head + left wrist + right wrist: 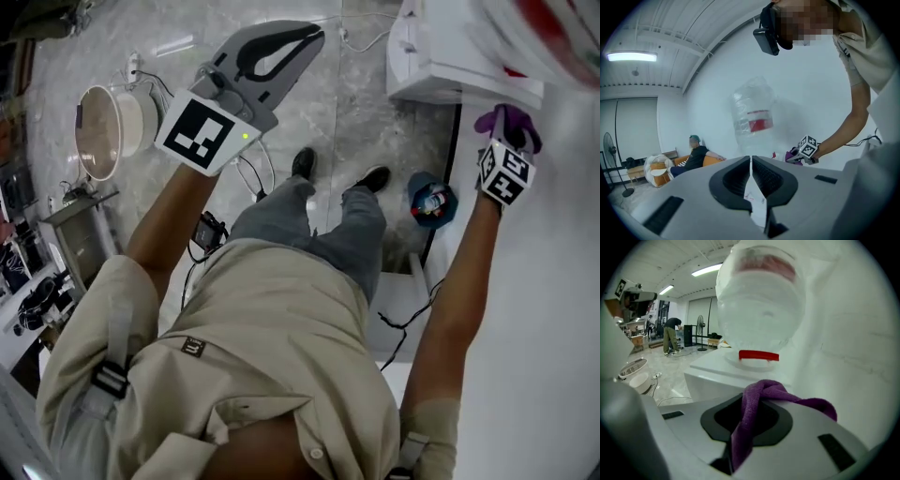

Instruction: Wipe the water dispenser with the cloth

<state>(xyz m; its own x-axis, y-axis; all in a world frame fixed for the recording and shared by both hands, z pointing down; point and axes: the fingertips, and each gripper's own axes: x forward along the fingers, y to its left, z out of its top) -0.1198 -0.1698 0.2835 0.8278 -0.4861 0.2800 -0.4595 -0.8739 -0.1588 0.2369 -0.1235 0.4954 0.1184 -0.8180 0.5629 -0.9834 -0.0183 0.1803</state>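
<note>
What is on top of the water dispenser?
A big clear water bottle stands upside down on the water dispenser's white top, its neck meeting a red collar. The neck's end is hidden inside that collar. The purple cloth is held in the right gripper.

Marble floor (361,117) carries the water dispenser (441,56) and a round appliance (108,129).

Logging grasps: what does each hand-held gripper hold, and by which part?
Right hand-held gripper pinches the cloth by a bunched stretch, one end trailing loose. Left is shut, empty.
</note>
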